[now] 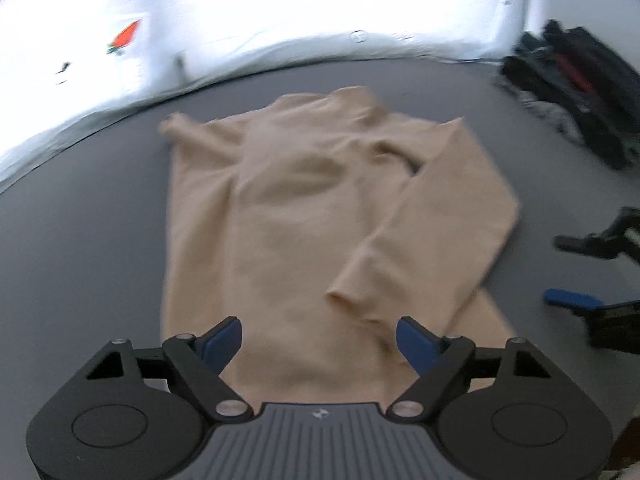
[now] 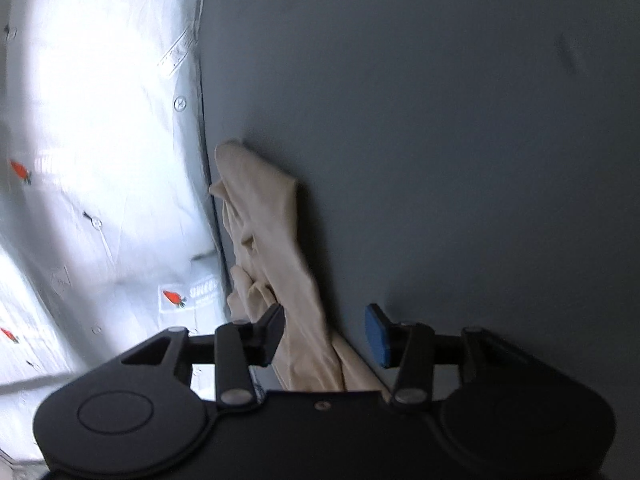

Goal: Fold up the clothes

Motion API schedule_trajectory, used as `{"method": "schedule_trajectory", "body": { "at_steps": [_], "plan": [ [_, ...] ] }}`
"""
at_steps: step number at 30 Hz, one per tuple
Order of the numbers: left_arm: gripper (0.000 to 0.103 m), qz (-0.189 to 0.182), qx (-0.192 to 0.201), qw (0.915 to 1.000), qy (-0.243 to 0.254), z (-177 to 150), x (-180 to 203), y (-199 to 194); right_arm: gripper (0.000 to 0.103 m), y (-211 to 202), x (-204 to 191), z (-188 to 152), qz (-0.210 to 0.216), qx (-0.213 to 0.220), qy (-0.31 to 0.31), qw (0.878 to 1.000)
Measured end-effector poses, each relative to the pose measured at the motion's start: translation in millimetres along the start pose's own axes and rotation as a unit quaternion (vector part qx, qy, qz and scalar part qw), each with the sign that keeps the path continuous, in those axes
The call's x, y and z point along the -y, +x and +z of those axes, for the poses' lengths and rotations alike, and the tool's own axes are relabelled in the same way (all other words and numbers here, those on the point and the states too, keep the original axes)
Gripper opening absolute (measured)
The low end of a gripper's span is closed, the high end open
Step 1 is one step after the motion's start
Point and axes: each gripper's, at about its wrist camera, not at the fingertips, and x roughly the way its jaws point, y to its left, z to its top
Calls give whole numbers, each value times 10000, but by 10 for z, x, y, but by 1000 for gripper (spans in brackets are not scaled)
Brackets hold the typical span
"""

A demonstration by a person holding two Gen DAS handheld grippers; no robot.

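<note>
A beige long-sleeved top [image 1: 304, 216] lies flat on the grey table [image 1: 80, 240], collar away from me. Its right sleeve [image 1: 400, 240] is folded across the body, and the left sleeve [image 1: 188, 128] sticks out at the far left. My left gripper [image 1: 320, 340] hovers open above the near hem with nothing between its blue pads [image 1: 224, 340]. At the right edge of the left wrist view the right gripper [image 1: 576, 272] stands open beside the garment. In the right wrist view my right gripper [image 2: 328, 336] is open over a bunched strip of the beige top [image 2: 272, 248].
A white cloth with small red carrot prints [image 1: 120, 40] covers the area beyond the table's far edge. It also fills the left of the right wrist view as the white cloth [image 2: 100, 160]. A pile of dark items [image 1: 576, 84] sits at the far right of the table.
</note>
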Motion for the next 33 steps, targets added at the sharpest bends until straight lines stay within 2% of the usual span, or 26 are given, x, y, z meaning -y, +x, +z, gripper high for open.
{"method": "schedule_trajectory", "body": {
  "at_steps": [3,8,10,11,12,14,15,17,20,26,30,33],
  "plan": [
    [86,-104,-56,9999,20,20,95,95,46,29,43,-20,86,-71,93,9999],
    [83,24,-328,9993,-199,55,105,363,43,115,86,-117,163,-122,248,9995],
    [71,67,-338,9992,-206,84,102,425,41,149,104,-156,194,-142,310,9992],
    [59,74,-316,9993,-191,102,108,441,41,166,113,-176,209,-152,341,9991],
    [53,70,-315,9993,-176,121,109,449,40,184,121,-195,225,-163,372,9989],
    [21,-1,-278,9995,-161,164,115,426,39,215,137,-248,264,-145,422,9987],
    [14,-39,-257,9995,-154,185,119,413,38,229,142,-288,292,-101,435,9986],
    [6,9,-142,9997,-193,247,121,362,37,255,154,-368,347,-12,461,9983],
    [5,79,159,9996,-239,367,116,232,37,295,171,-488,430,120,499,9978],
    [5,-32,818,9959,-393,654,-112,-160,37,368,204,-813,567,529,610,9951],
    [5,-9,1223,9908,-586,814,-457,-374,40,412,226,-1098,636,918,709,9912],
    [5,161,1545,9864,-537,984,-714,-449,43,440,225,-1303,692,1166,845,9872]
  ]
}}
